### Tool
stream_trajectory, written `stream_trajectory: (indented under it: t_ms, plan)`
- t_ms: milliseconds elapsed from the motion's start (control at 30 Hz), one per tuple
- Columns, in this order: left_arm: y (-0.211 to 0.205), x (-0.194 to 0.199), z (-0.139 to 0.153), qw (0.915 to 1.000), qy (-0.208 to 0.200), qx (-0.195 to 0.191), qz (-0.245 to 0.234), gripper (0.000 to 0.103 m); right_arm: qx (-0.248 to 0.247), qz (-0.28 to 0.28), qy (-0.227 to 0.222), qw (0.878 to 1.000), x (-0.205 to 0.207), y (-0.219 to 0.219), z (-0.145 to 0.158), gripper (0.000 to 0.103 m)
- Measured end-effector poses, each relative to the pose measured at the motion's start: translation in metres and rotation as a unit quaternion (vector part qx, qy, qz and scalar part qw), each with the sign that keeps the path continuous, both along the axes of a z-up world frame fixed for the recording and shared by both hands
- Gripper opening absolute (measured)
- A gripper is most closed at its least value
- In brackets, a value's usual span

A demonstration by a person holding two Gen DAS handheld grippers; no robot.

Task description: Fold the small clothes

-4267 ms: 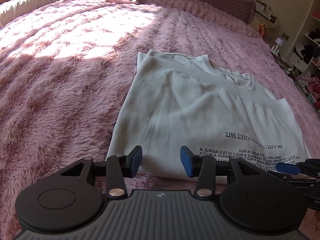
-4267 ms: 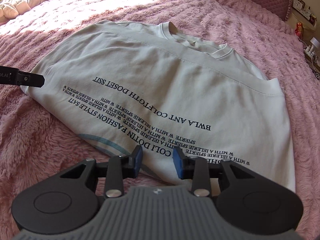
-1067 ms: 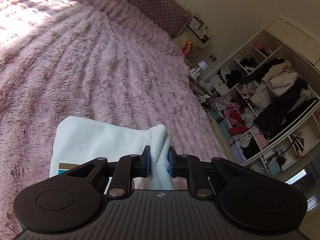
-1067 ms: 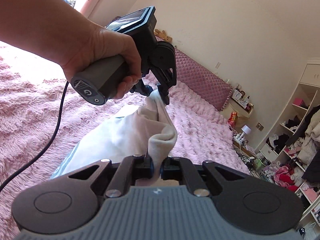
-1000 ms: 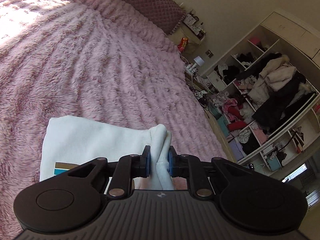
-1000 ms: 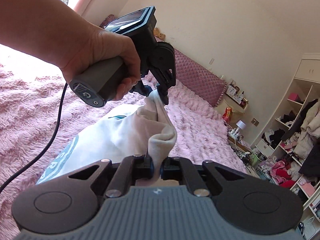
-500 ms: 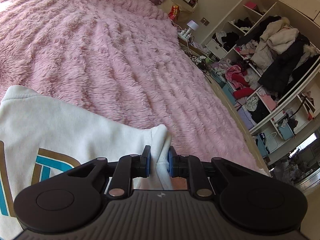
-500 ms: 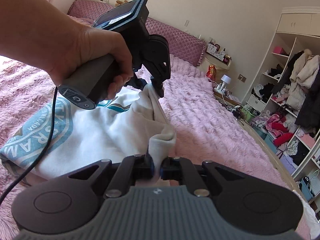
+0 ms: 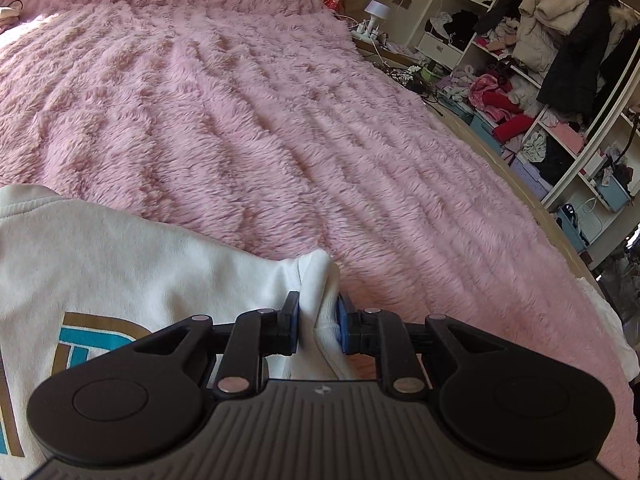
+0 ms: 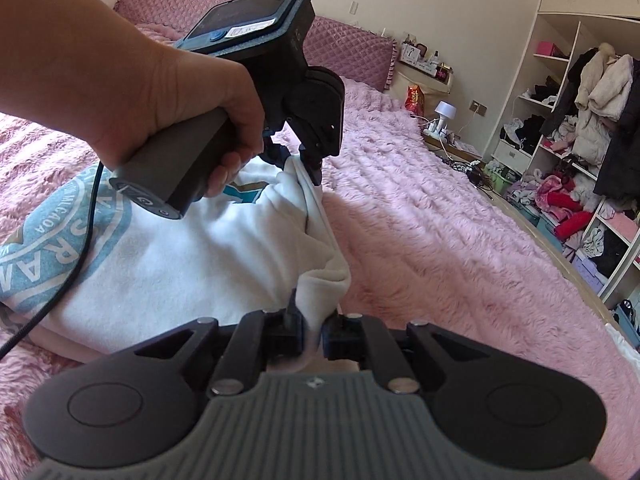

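A white shirt (image 9: pixel 120 272) with a teal and tan print lies folded over on the pink furry bed cover (image 9: pixel 248 128). My left gripper (image 9: pixel 318 312) has a bunched edge of the shirt between its blue pads; its jaws are opening, and the pads still touch the cloth. In the right wrist view the same shirt (image 10: pixel 192 248) spreads out to the left, its round blue print facing up. My right gripper (image 10: pixel 312 328) is shut on the near corner of that edge. A hand (image 10: pixel 160 92) holds the left gripper (image 10: pixel 298 160) at the far corner, low over the bed.
The bed's edge (image 9: pixel 520 168) runs down the right side. Beyond it stand open shelves (image 10: pixel 580 128) crammed with clothes, with more in bins on the floor. A small lamp (image 10: pixel 446 110) and cables sit by the quilted headboard (image 10: pixel 352 52).
Both grippers have come down towards the bed with the shirt's edge. More of the shirt now lies flat with its print showing. The left pads stand slightly wider apart.
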State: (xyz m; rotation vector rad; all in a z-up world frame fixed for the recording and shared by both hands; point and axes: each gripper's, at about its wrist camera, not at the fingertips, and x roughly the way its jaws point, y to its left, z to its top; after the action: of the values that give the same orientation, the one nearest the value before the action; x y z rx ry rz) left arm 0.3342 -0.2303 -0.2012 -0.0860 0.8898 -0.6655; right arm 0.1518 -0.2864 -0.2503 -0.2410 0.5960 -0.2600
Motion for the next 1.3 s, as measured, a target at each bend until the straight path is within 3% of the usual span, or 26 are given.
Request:
stream_trajectory:
  t_ms: [133, 300, 433, 633, 833, 1200, 1300]
  plan:
    - [0.002, -0.005, 0.024, 0.9997, -0.020, -0.016, 0.000, 0.027, -0.024, -0.019, 0.004, 1.000, -0.006, -0.004, 0.008, 0.031]
    - [0.043, -0.031, 0.070, 0.9959, -0.061, -0.068, 0.002, 0.027, 0.008, -0.059, 0.015, 0.998, -0.025, -0.022, 0.017, 0.031]
    - [0.110, -0.085, 0.080, 0.9951, -0.084, -0.053, -0.006, 0.027, 0.051, -0.075, 0.009, 0.996, -0.040, -0.032, 0.028, 0.031]
    - [0.199, -0.180, 0.057, 0.9948, -0.097, 0.025, 0.015, 0.032, 0.135, -0.065, -0.006, 0.989, -0.056, -0.044, 0.036, 0.031]
    - [0.217, -0.219, 0.021, 0.9936, -0.061, 0.094, 0.016, 0.032, 0.163, -0.049, -0.003, 0.985, -0.051, -0.043, 0.038, 0.034]
    - [0.206, -0.214, -0.001, 0.9956, -0.042, 0.079, 0.027, 0.032, 0.165, -0.047, 0.031, 0.985, -0.035, -0.040, 0.031, 0.034]
    - [0.202, -0.211, -0.008, 0.9953, -0.033, 0.088, 0.023, 0.022, 0.168, -0.048, 0.036, 0.984, -0.030, -0.044, 0.029, 0.035]
